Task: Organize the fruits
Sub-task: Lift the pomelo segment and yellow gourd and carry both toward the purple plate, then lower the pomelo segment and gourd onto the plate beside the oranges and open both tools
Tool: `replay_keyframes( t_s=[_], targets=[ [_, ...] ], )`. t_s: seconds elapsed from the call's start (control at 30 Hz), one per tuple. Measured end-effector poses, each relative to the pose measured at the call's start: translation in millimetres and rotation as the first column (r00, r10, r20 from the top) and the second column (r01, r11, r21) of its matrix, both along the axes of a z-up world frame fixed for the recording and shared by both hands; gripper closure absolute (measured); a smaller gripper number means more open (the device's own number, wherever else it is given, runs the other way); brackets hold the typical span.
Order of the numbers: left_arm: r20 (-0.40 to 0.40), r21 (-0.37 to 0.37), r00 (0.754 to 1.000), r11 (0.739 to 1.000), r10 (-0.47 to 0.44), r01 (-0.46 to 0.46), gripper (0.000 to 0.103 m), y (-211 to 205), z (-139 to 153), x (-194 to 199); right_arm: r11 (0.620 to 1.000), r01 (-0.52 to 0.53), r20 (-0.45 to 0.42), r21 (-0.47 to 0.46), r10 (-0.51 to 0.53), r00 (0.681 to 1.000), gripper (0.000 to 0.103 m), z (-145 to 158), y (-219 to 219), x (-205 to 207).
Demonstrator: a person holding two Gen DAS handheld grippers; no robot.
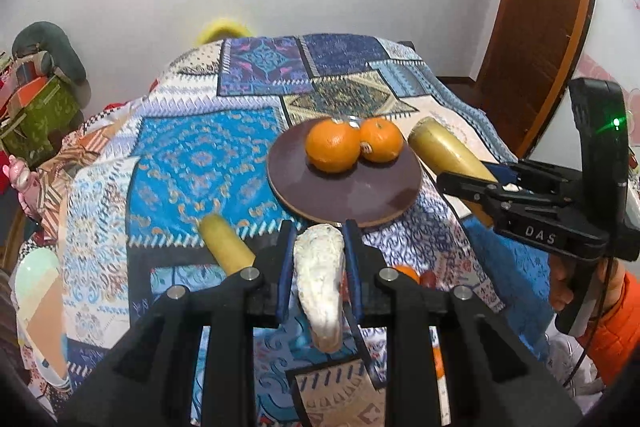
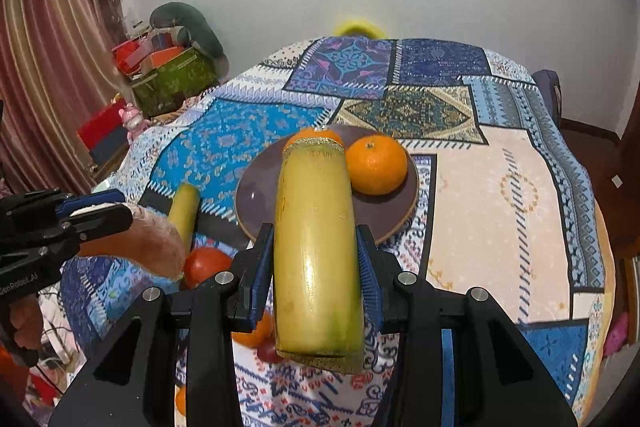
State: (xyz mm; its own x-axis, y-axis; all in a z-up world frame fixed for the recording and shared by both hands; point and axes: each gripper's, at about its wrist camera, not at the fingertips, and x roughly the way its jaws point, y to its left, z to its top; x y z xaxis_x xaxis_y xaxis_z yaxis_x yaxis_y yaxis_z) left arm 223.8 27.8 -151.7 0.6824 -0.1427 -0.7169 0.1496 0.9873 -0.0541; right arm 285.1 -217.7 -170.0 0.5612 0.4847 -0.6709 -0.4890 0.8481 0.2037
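The left gripper [image 1: 319,259] pinches a pale, whitish-pink sweet potato [image 1: 322,279] between its blue-padded fingers [image 1: 285,267], holding it above the patchwork cloth [image 1: 192,155] that covers the worktop. The right gripper [image 2: 316,267] clamps a long yellow-green stalk piece [image 2: 316,247] lengthwise between its fingers [image 2: 256,267], and its far end reaches over the near rim of the brown plate [image 2: 256,195]. In the left wrist view the same piece juts from the right gripper at the right side, just beside the plate's right edge.

Two oranges sit touching each other on the far part of the plate: the larger orange [image 1: 333,146] on the left, the smaller orange [image 1: 381,140] on the right. A second yellow-green stalk piece [image 1: 226,245] lies on the cloth near the plate's left, close to the left gripper. A red tomato [image 2: 206,265] rests on the cloth near the right gripper's left finger, and another orange fruit [image 2: 256,333] lies partly hidden beneath that gripper.
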Motion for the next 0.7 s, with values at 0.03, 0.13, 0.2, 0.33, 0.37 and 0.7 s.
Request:
replay_keyframes(
  t_s=[0.03,0.13,0.2,0.33,0.37,0.7],
  targets=[
    [0.004,-0.001,1.0,1.0,0.001,-0.001,0.08,1,2,4,1.0,-0.001,0.003,0.001,0.001,1.0,0.067,1,1,2],
    [0.012,-0.004,1.0,1.0,0.003,-0.003,0.08,3,6,17,1.0,0.003,0.017,-0.006,-0.002,1.0,0.067,3,5,9],
    [0.012,0.001,1.0,1.0,0.004,-0.004,0.08,2,6,27,1.0,0.001,0.023,-0.007,-0.001,1.0,0.067,4,7,14],
    [0.005,0.013,1.0,1.0,0.0,0.0,0.08,-1,3,47,1.0,0.001,0.029,0.002,-0.001,1.0,0.067,3,12,26],
    [0.003,0.016,1.0,1.0,-0.002,0.002,0.08,-2,2,53,1.0,0.003,0.031,0.001,-0.003,1.0,0.067,2,13,29],
    [-0.032,0.022,0.999,0.999,-0.044,0.045,0.08,-16,-17,84,1.0,0.012,0.005,-0.007,-0.012,1.0,0.067,-14,21,58]
  ],
)
